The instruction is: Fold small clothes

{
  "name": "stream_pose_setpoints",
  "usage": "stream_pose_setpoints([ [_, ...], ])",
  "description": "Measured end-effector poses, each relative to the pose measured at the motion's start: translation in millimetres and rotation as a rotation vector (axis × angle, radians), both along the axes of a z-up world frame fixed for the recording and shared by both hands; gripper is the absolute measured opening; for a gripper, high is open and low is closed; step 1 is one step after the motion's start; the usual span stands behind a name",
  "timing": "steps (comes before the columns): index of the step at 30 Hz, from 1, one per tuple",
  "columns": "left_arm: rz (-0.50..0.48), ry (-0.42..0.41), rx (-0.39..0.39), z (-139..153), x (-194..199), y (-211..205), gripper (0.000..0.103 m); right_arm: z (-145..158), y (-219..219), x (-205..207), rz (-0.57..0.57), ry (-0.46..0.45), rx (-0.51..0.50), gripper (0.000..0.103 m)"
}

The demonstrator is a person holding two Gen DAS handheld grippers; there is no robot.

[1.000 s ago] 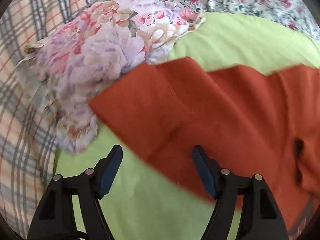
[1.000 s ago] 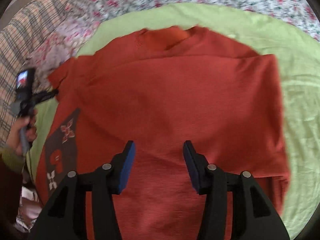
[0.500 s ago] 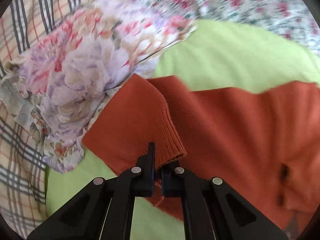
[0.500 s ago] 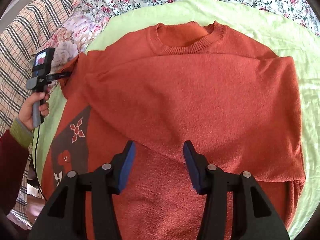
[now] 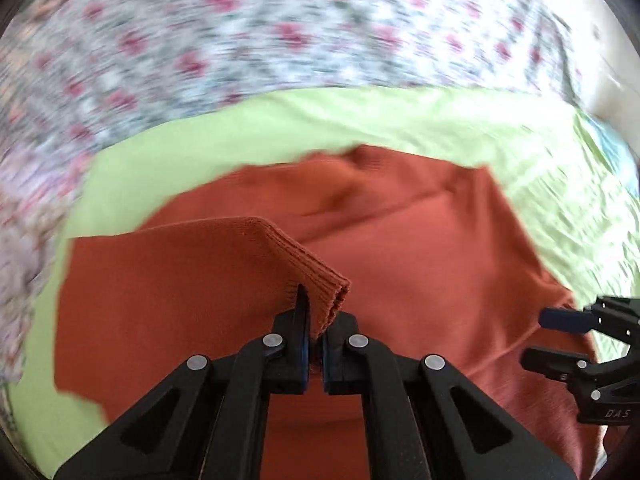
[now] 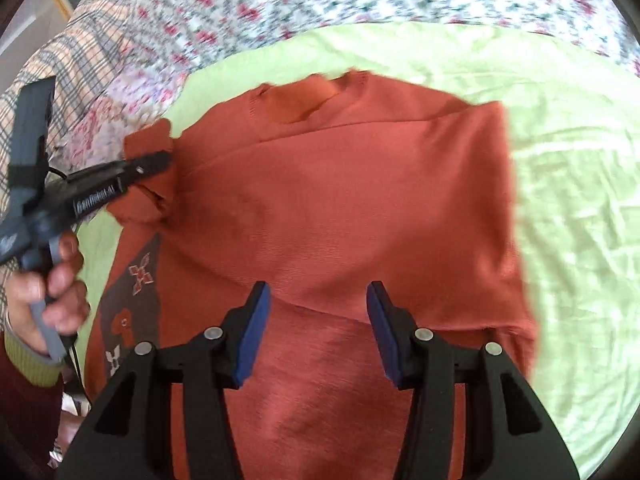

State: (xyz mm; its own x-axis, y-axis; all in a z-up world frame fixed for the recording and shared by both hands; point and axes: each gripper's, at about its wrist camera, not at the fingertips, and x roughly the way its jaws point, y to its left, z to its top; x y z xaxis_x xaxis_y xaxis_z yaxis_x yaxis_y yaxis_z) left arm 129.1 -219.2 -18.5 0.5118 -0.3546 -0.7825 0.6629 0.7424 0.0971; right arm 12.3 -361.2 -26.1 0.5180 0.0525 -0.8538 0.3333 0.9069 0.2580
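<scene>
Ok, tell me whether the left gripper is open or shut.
Shut: the left gripper clamps the ribbed cuff of the rust-orange knitted sweater.

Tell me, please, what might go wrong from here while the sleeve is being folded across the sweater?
1. The left hand-held gripper pinches only the ribbed edge of the cuff, so the sleeve could slip free mid-fold.
2. The right hand-held gripper hovers open above the sweater, pinning nothing, so a pull might drag the folded body across the green sheet.
</scene>
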Motion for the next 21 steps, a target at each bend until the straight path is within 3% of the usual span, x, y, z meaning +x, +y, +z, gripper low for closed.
stream_pose_setpoints([
  [3,-0.056,0.035,0.024,-21.3,-9.6,-27.5,0.004,2.5,-18.3,-14.3,-0.055,0.014,-0.016,0.051],
  [6,-0.049,0.080,0.044,-36.5,-5.8,-21.3,0.014,2.1,-27.2,-19.9,-0.077,0.027,-0.018,0.051],
  [8,-0.029,0.083,0.058,-42.1,-5.7,-7.7,0.014,0.1,-27.9,-18.6,-0.078,0.034,-0.016,0.051],
  [15,0.109,0.086,0.092,-43.7,-1.7,74.9,0.015,-15.8,-3.7,10.6,-0.019,0.040,0.025,0.055],
  [21,0.325,0.103,0.099,-47.3,13.5,166.7,0.015,-24.6,27.7,47.4,0.060,0.025,0.053,0.056],
])
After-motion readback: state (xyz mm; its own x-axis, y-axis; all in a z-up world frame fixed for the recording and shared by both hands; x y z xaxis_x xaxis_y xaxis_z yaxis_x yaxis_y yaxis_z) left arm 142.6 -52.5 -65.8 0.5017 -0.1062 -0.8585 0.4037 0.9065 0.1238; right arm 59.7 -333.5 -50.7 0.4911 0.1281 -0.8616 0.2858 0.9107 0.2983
